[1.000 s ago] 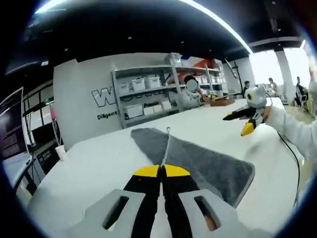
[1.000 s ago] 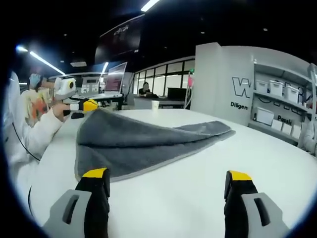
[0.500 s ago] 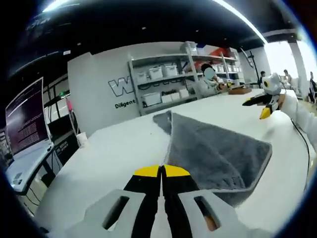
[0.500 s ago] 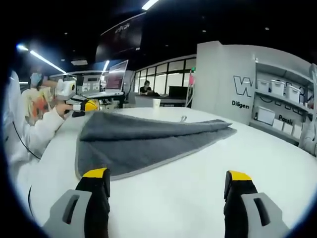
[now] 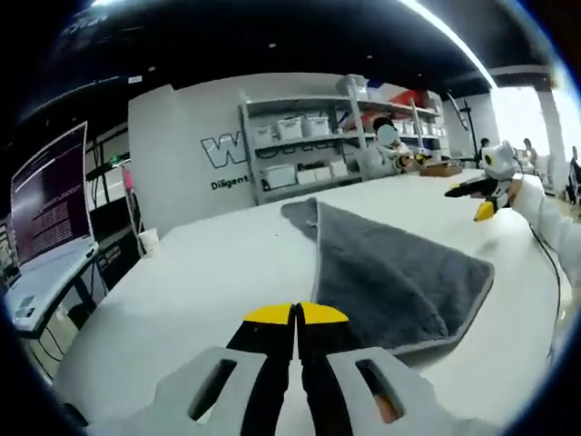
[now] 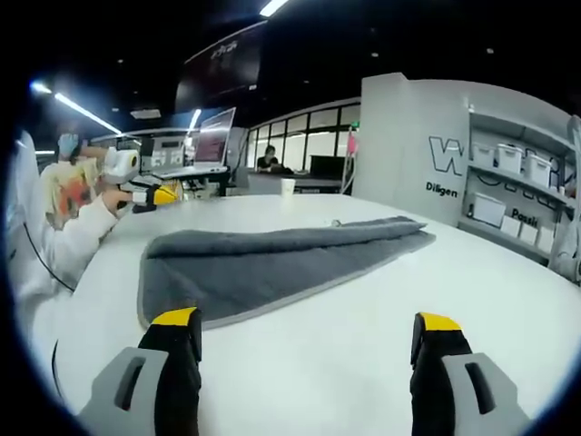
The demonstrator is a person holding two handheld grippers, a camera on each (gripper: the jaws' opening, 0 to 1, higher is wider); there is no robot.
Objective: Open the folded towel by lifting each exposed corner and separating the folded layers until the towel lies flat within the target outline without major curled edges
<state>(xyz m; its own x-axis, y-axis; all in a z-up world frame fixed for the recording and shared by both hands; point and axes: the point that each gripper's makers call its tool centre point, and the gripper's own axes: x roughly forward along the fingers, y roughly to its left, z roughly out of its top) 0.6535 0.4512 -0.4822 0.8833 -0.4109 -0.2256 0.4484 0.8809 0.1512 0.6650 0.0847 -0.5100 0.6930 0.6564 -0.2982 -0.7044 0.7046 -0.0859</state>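
Note:
A grey towel lies folded on the white table, its upper layer resting on the lower one. In the left gripper view the towel spreads to the right of my left gripper, whose jaws are shut with nothing visible between them. From the right gripper view, the left gripper hovers past the towel's far left end, apart from the cloth. My right gripper stands wide open, above bare table in front of the towel's near edge. It also appears as the right gripper, held beyond the towel's far right side.
A person's white sleeve reaches in from the left. A paper cup stands at the table's far edge. A monitor sits beyond the table. Shelves with white bins line the back wall.
The raised towel layer has dropped from the left gripper and now lies flat on the lower layer. The right gripper has stayed put, open.

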